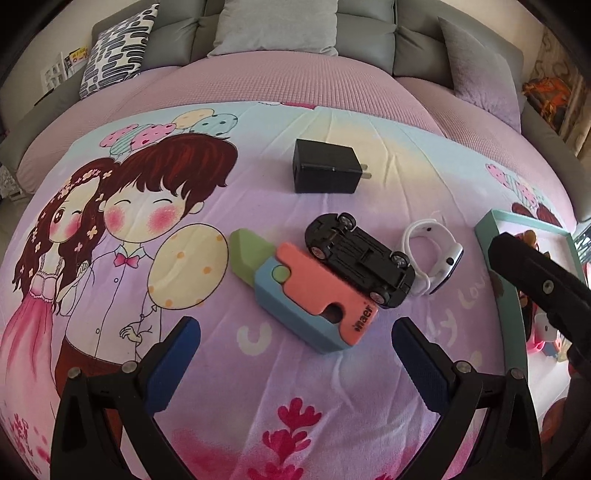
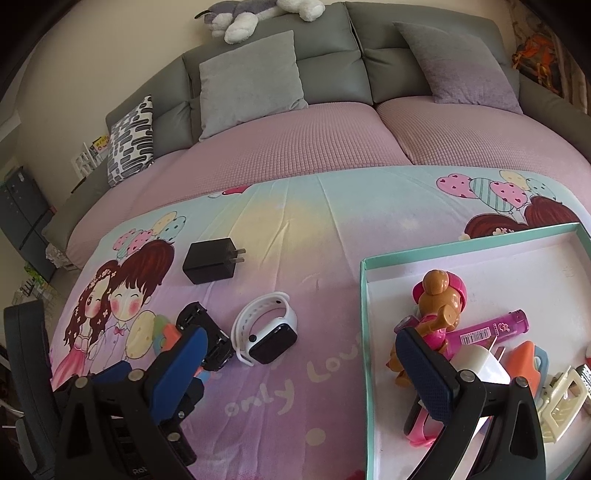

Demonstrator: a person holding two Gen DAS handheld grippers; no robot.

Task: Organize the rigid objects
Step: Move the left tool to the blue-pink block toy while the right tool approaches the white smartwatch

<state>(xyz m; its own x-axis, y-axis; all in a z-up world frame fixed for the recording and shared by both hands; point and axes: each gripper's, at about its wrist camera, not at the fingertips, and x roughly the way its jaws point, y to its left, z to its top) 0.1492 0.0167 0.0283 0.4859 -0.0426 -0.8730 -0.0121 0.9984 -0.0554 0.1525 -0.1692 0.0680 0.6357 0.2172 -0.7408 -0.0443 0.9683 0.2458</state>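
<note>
On the cartoon-print cloth (image 1: 258,387) lie a pastel block toy (image 1: 303,295), an upside-down black toy car (image 1: 360,260) leaning on it, a white smartwatch (image 1: 432,256) and a black charger plug (image 1: 327,171). My left gripper (image 1: 295,354) is open just short of the block toy, nothing between its fingers. The right wrist view shows the watch (image 2: 266,332), the charger (image 2: 212,260) and the car (image 2: 207,339). A teal-rimmed tray (image 2: 364,314) holds a dog figure (image 2: 439,310), a purple lighter (image 2: 495,326), a white plug and other toys. My right gripper (image 2: 299,362) is open over the tray's left edge.
A grey sofa (image 2: 332,48) with cushions and a pink cover lies behind the cloth. A plush toy (image 2: 255,14) rests on the sofa back. The right gripper's arm (image 1: 535,280) shows at the left view's right side, over the tray (image 1: 495,236).
</note>
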